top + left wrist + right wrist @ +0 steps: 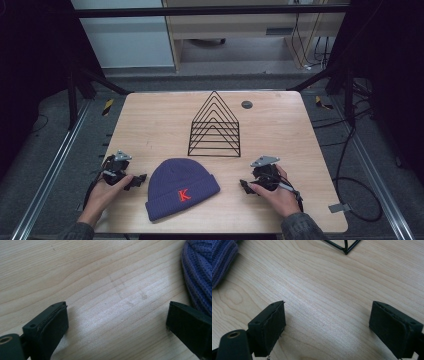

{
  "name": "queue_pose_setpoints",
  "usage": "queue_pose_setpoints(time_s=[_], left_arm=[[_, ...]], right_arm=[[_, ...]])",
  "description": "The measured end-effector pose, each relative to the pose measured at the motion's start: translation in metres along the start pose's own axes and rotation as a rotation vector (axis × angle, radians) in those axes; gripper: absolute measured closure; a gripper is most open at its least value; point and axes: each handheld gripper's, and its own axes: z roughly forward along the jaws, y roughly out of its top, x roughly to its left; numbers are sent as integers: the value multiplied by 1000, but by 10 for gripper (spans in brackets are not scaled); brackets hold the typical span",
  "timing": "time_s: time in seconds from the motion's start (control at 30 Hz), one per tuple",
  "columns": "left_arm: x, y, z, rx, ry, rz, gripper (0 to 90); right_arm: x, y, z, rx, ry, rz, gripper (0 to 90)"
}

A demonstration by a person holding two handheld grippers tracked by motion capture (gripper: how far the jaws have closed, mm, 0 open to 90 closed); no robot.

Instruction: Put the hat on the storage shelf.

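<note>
Table: light wooden table top (pixel 150 125) with visible grain, rounded corners, standing over a dark grey floor.
Hat: purple knitted beanie with a folded cuff and a red letter K (pixel 181 189), lying flat near the table's front edge, at six o'clock from the table's centre, crown toward eleven o'clock. It lies between the two grippers. Its ribbed edge appears at the right of the left gripper view (pixel 198 275) and at the upper left corner of the right gripper view (pixel 222 260).
Rack: black wire rack of nested triangular frames (pixel 215 127), upright at the table's centre, at twelve o'clock from the hat and apart from it. One lower corner of it is visible at the top of the right gripper view (pixel 345 248).
Disc: small dark round disc (pixel 247 104) on the table surface, at one o'clock from the rack.
Left gripper: black two-jaw tool (pixel 134 181), held in the person's left hand (pixel 102 192), at nine o'clock from the hat and just beside it. Jaws spread wide, holding nothing; bare wood lies between them in its own view (pixel 117 322).
Right gripper: black two-jaw tool (pixel 245 187), held in the person's right hand (pixel 277 195), at three o'clock from the hat, near it but apart. Jaws spread wide, holding nothing; bare wood between them (pixel 327 325).
</note>
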Motion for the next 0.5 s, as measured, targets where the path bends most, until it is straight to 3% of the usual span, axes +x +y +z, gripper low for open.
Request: queue_pose_setpoints(time_s=[0.07, 0.17, 0.27, 0.37, 0.5], left_arm=[[0, 0, 0, 0, -7, -5, 11], [4, 1, -4, -11, -70, -32, 22], [5, 1, -7, -15, -67, -40, 41], [3, 4, -14, -53, -70, -47, 99], [-9, 11, -21, -75, -91, -30, 128]], right_arm=[[0, 0, 0, 1, -1, -1, 129], [1, 0, 1, 0, -7, 5, 124], [2, 0, 1, 2, -7, 3, 117], [3, 3, -1, 6, 6, 27, 126], [7, 5, -3, -13, 13, 6, 187]])
